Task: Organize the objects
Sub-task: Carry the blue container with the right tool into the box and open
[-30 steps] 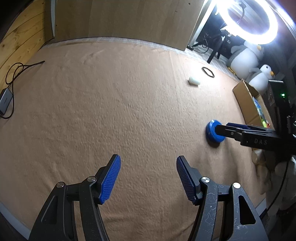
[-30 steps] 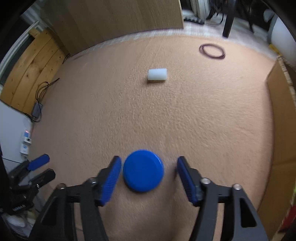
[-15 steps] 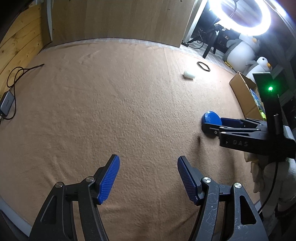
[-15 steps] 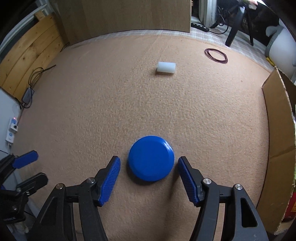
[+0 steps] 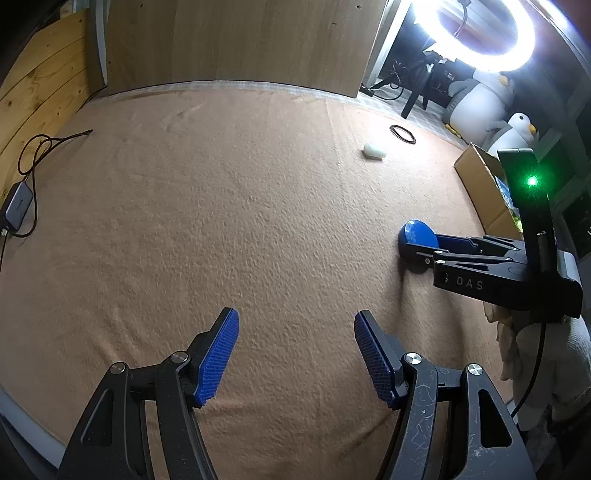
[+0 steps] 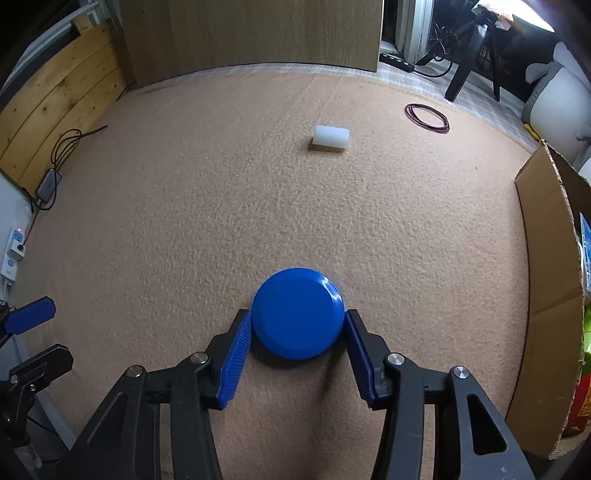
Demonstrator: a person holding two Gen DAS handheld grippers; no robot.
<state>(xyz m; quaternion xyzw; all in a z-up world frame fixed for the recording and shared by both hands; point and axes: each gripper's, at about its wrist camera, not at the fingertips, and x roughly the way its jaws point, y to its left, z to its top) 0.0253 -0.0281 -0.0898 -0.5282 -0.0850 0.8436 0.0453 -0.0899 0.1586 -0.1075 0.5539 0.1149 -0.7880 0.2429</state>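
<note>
A round blue lid [image 6: 297, 313] sits between the fingers of my right gripper [image 6: 297, 332], which is shut on its edges and holds it just above the tan carpet. The lid also shows in the left wrist view [image 5: 420, 233], held by the right gripper [image 5: 424, 245]. My left gripper [image 5: 295, 354] is open and empty over bare carpet at the near left. A white cylinder [image 6: 331, 137] lies on the carpet farther ahead; it also shows in the left wrist view [image 5: 374, 151]. A dark ring [image 6: 427, 117] lies beyond it to the right.
An open cardboard box [image 6: 546, 280] with colourful things inside stands at the right edge. A wooden panel [image 6: 251, 33] closes the far side. A cable and adapter [image 5: 18, 199] lie at the left. A ring light [image 5: 476, 33] and plush penguins [image 5: 480, 103] are at the back right.
My right gripper has closed on the blue lid and lifted it slightly. The left gripper has stayed open and almost still.
</note>
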